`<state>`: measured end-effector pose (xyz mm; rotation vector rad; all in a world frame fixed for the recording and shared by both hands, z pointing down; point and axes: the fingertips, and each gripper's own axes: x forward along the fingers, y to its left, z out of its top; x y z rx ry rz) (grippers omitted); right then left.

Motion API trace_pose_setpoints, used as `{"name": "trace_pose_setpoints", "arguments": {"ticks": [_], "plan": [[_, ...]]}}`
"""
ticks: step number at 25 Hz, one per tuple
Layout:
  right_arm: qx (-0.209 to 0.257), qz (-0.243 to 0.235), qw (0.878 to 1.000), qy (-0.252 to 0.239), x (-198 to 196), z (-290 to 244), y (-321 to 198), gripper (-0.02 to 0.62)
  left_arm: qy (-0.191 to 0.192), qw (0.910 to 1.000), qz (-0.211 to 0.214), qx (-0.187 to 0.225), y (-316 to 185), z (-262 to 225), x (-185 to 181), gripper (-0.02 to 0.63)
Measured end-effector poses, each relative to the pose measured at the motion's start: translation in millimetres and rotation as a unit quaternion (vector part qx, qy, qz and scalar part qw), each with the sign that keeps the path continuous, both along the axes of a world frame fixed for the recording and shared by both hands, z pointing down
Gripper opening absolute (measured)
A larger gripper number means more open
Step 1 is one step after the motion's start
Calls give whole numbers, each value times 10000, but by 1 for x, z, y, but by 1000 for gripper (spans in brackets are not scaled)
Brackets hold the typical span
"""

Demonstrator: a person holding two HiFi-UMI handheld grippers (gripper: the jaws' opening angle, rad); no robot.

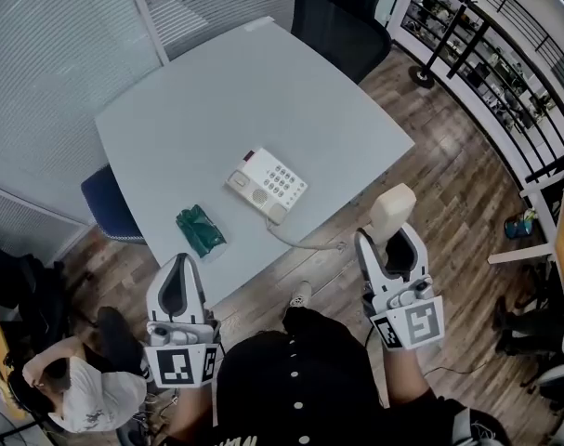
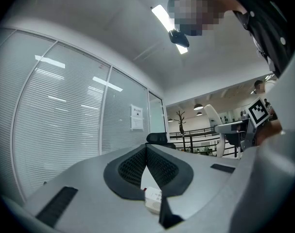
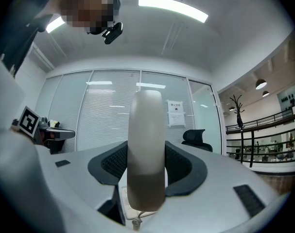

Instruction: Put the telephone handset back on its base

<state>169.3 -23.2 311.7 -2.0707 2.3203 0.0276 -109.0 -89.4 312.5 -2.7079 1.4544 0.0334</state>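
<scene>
The white telephone base with its keypad lies near the front of the grey table; it also shows low between the jaws as the base and the base. My right gripper hangs off the table's front right corner, shut on the cream handset, which stands upright between the pads as the handset. The cord runs from the base toward the handset. My left gripper is before the table's front edge, jaws shut and empty, tips meeting.
A green packet lies on the table left of the base. A black office chair stands behind the table and a blue chair at its left. A person sits low at the left. A black railing runs along the right.
</scene>
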Motion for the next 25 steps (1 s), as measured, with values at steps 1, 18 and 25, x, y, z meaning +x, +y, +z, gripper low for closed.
{"name": "trace_pose_setpoints", "arguments": {"ticks": [1,18,25], "plan": [[7,-11,10000,-2,3,-1,-4,232,-7,10000,4,5,-3,0,3,15],[9,-461,9989,-73,55,-2,-71,232,-49,9991,-420,-67,-45,-5,53,15],[-95,-497,9987,-114,65,4,-86,232,-79,9977,-608,-286,-45,8,52,14]]}}
